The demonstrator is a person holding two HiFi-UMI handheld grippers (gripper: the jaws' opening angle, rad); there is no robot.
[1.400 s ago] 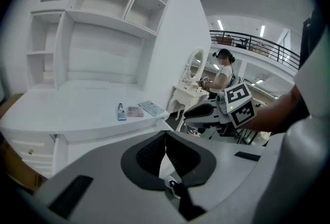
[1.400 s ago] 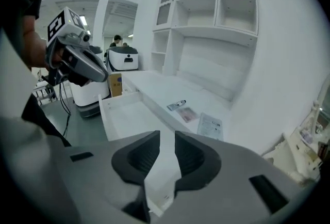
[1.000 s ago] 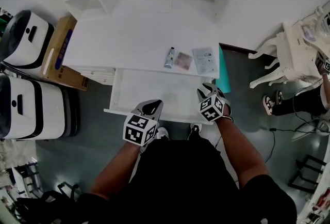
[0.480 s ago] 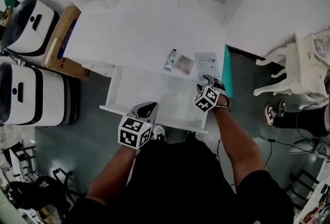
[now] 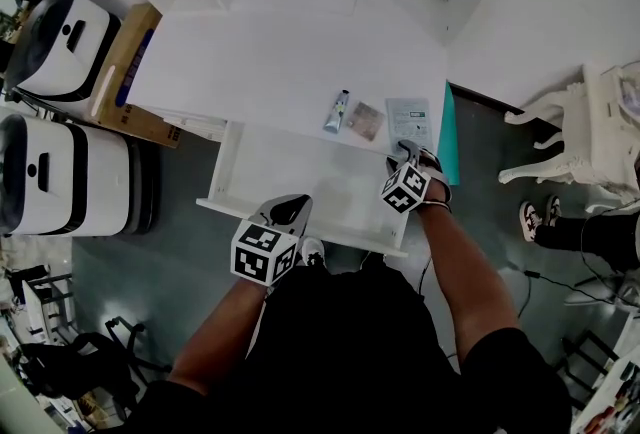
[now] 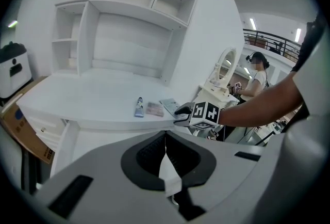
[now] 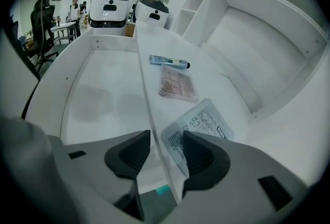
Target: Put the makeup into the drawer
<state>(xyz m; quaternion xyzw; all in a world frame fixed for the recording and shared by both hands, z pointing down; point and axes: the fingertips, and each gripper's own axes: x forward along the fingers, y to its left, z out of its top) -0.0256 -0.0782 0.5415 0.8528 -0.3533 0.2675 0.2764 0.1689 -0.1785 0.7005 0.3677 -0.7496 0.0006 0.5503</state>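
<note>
White desk [image 5: 280,62], drawer [image 5: 300,184] pulled open beneath. Right gripper [image 7: 166,138]: jaws apart, just been opening, straddling the desk's front edge at the sachet's [image 7: 201,125] near corner, clamping nothing. Left gripper [image 6: 165,140]: jaws together, empty, near the drawer front. Palette [image 7: 178,83], then tube [image 7: 167,61], farther along the desktop.

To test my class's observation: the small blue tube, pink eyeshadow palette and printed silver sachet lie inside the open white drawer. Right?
Not quite. The small blue tube, pink eyeshadow palette and printed silver sachet lie on the white desktop, behind the open white drawer, not inside it. The head view shows this.
</note>
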